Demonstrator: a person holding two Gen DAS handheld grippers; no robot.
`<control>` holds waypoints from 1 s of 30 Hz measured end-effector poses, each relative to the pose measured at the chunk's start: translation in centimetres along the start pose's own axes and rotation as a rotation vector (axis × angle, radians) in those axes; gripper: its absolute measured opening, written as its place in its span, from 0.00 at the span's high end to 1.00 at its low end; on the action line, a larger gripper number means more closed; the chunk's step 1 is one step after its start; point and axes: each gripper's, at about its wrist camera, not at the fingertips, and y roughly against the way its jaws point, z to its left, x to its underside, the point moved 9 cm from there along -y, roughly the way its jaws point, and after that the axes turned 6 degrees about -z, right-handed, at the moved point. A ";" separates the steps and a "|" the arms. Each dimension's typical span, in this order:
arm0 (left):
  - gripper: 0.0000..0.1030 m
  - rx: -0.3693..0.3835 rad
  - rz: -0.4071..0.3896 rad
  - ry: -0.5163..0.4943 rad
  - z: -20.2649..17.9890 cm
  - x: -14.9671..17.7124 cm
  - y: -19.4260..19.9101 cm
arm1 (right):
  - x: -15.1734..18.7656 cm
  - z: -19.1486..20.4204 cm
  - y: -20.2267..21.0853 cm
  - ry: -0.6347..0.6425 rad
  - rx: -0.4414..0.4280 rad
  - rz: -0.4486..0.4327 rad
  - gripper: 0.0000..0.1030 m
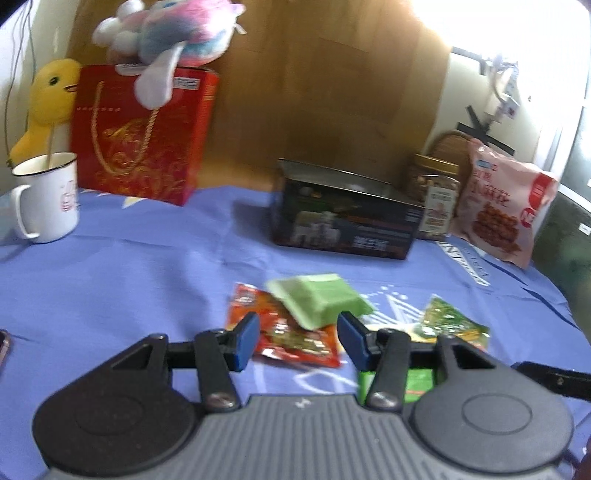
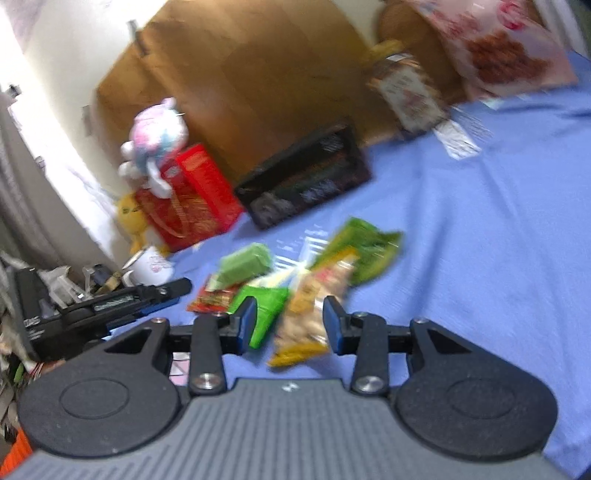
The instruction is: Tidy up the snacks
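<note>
So there's a little heap of snack packs sitting in the middle of a blue cloth (image 1: pixel 122 280) covering the tabletop. From the left wrist view, the left gripper (image 1: pixel 297 341) hovers low over the near edge of that heap with its jaws partly spread. A red-orange snack packet (image 1: pixel 295 339) shows in the gap between them, but it lies flat on the cloth and the blue pads don't look like they're pressing on it. A pale green wrapped pack (image 1: pixel 317 299) rests on top of the red one's far end, and a green-and-yellow packet (image 1: pixel 448 319) lies off to the right, partly hidden behind the finger.

The right wrist view is pretty blurry. The right gripper (image 2: pixel 290 319) also has its jaws partly spread, with a yellow-and-clear packet of pale snacks (image 2: pixel 306 314) showing in the gap and a bright green pouch (image 2: pixel 264 306) just beside the left pad. Can't honestly tell whether the pads touch either one.

Farther back on the cloth there's an open dark box (image 1: pixel 347 218), empty as far as I can see. Just right of it stands a jar of nuts (image 1: pixel 436 195), then a big pink snack bag (image 1: pixel 502 199) leaning upright. On the left side sit a white enamel mug (image 1: pixel 48 197), a red gift bag (image 1: pixel 144 133) with a pink-and-blue plush (image 1: pixel 173 33) on top, and a yellow plush duck (image 1: pixel 48 99) behind.
</note>
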 end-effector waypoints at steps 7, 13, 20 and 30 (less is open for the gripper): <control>0.54 0.048 0.007 0.069 2.0 -2.3 -1.5 | 0.3 2.7 -4.4 0.117 -0.074 0.111 0.59; 0.54 0.129 0.111 0.128 1.0 -2.8 -4.7 | -3.4 0.7 -10.3 0.031 -0.074 0.192 0.59; 0.68 0.156 0.185 0.157 -0.2 -0.8 -7.9 | -1.6 -1.0 -15.8 -0.196 -0.141 0.375 0.69; 0.79 0.213 0.182 0.140 -1.4 -2.9 -9.2 | -4.2 0.6 -13.4 -0.061 -0.104 0.201 0.90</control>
